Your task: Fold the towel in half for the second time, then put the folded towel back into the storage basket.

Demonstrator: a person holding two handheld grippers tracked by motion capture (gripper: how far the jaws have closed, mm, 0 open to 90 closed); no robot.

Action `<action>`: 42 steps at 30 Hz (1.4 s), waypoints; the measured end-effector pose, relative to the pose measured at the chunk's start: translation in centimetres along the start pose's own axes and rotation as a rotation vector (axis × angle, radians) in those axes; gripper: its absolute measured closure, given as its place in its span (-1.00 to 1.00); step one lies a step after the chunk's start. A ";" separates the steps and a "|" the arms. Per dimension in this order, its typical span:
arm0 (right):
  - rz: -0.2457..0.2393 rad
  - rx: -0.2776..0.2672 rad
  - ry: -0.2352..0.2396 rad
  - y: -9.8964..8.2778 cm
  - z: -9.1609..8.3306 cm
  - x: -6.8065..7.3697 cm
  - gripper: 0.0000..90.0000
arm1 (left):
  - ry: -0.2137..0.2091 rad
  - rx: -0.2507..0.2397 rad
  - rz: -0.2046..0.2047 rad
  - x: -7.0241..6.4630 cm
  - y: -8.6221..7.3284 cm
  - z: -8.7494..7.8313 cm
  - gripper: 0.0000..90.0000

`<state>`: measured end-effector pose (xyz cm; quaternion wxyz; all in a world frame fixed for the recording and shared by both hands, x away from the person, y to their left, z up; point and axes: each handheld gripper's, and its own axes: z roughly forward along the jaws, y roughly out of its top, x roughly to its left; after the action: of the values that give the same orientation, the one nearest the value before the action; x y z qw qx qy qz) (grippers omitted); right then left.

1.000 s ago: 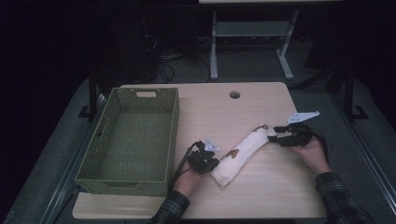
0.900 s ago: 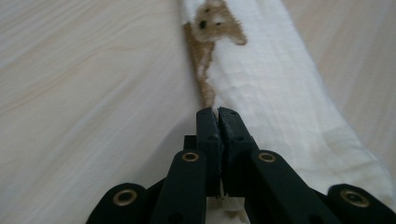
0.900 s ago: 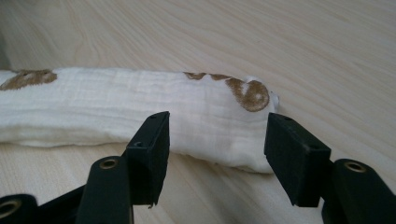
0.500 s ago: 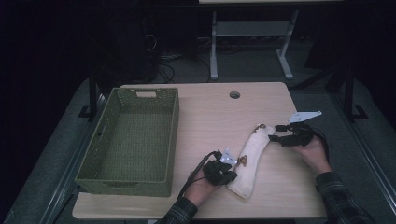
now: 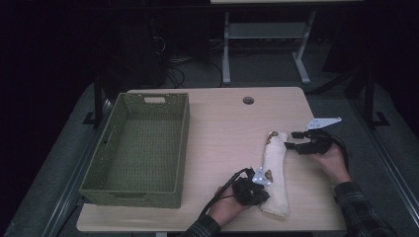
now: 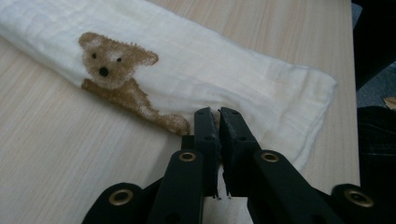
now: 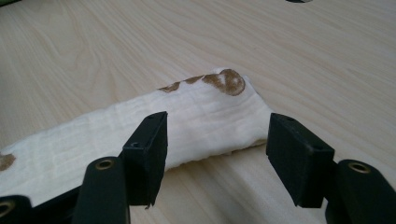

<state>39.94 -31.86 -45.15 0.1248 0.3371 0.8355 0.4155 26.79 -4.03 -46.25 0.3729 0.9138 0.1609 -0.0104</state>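
Observation:
A folded cream cloth (image 5: 274,168) printed with brown bears lies on the wooden table (image 5: 222,128), right of the middle, running from near to far. My left gripper (image 5: 266,194) is at the cloth's near end. In the left gripper view its jaws (image 6: 215,112) are shut on the edge of the cloth (image 6: 210,70), just past a bear print (image 6: 112,60). My right gripper (image 5: 292,140) rests at the cloth's far end. In the right gripper view it (image 7: 217,119) is open, and the rolled end of the cloth (image 7: 201,121) lies just beyond the gap, untouched.
An empty green woven basket (image 5: 185,143) takes up the table's left half. A round cable hole (image 5: 248,100) is near the far edge. The table's right edge runs just beyond my right hand. A desk frame stands on the floor behind.
My left gripper has moved right along the front of the table, dragging the cloth's near end with it. The cloth has swung from diagonal to nearly straight. The right gripper has stayed put.

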 end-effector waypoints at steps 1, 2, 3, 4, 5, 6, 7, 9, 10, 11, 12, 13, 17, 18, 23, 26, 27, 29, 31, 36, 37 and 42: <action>0.003 0.002 0.001 0.0 0.0 0.0 -0.15 | 0.001 -0.003 0.008 0.0 0.1 -0.1 0.85; 0.000 0.005 0.003 0.0 0.0 0.1 -0.15 | 0.000 -0.003 0.015 0.1 0.2 -0.2 0.81; -0.003 0.003 0.005 0.0 0.0 0.1 -0.15 | -0.004 -0.005 0.022 0.3 0.3 -0.4 0.76; -0.002 0.000 0.007 0.0 0.0 0.1 -0.15 | -0.014 -0.007 0.034 0.6 0.4 -0.6 0.68; -0.003 0.003 0.008 0.0 0.0 0.1 -0.15 | -0.019 -0.019 0.038 0.8 0.6 -0.8 0.58; -0.005 0.003 0.006 0.0 0.0 0.1 -0.15 | -0.025 -0.026 0.048 1.1 0.8 -0.9 0.48; -0.002 0.001 0.008 0.0 0.0 0.1 -0.15 | -0.031 -0.027 0.058 1.3 1.0 -1.1 0.39; -0.003 0.005 0.009 -0.1 0.1 0.1 -0.15 | -0.040 -0.029 0.070 1.7 1.3 -1.3 0.26; -0.004 0.005 0.010 -0.1 0.1 0.1 -0.15 | -0.043 -0.035 0.084 2.1 1.6 -1.4 0.19; -0.001 0.005 0.010 -0.1 0.1 0.2 -0.15 | -0.042 -0.040 0.092 2.3 1.8 -1.5 0.10; -0.002 0.004 0.008 -0.1 0.1 0.2 -0.15 | -0.047 -0.043 0.100 2.7 2.0 -1.5 0.03; -0.002 0.003 0.008 -0.1 0.1 0.2 -0.15 | -0.060 -0.045 0.109 3.0 2.2 -1.4 -0.03; -0.002 -0.001 0.011 -0.2 0.1 0.5 -0.15 | -0.081 -0.038 0.171 3.9 3.4 -1.0 -0.21; 0.000 0.002 0.010 -0.3 0.0 0.6 -0.15 | -0.087 -0.037 0.184 4.1 3.6 -0.9 -0.23; 0.010 0.003 0.001 -0.7 -0.3 0.6 -0.15 | -0.115 -0.017 0.248 4.7 4.4 0.5 -0.41; 0.010 -0.005 -0.010 -0.9 -0.6 0.4 -0.15 | -0.132 0.008 0.284 4.8 4.7 1.4 -0.45; 0.018 -0.007 -0.010 -0.9 -0.7 0.4 -0.15 | -0.135 0.020 0.293 4.9 4.7 1.7 -0.47; 0.020 -0.008 -0.009 -1.1 -0.8 0.3 -0.15 | -0.138 0.037 0.303 4.9 4.6 2.3 -0.48; 0.027 -0.004 -0.015 -1.1 -0.9 0.3 -0.15 | -0.137 0.062 0.304 5.0 4.4 2.8 -0.49; 0.020 -0.007 -0.016 -1.2 -1.0 0.3 -0.15 | -0.140 0.073 0.296 5.2 4.1 3.3 -0.51; 0.025 -0.007 -0.016 -1.2 -1.0 0.3 -0.15 | -0.134 0.074 0.300 5.1 4.1 3.3 -0.51; 0.025 -0.012 -0.015 -1.3 -1.1 0.2 -0.15 | -0.108 0.068 0.302 4.9 3.9 3.3 -0.39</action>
<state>38.66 -32.94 -45.42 0.1277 0.3498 0.8279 0.4195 32.93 -7.52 -46.61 0.3471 0.9378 0.0010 -0.0085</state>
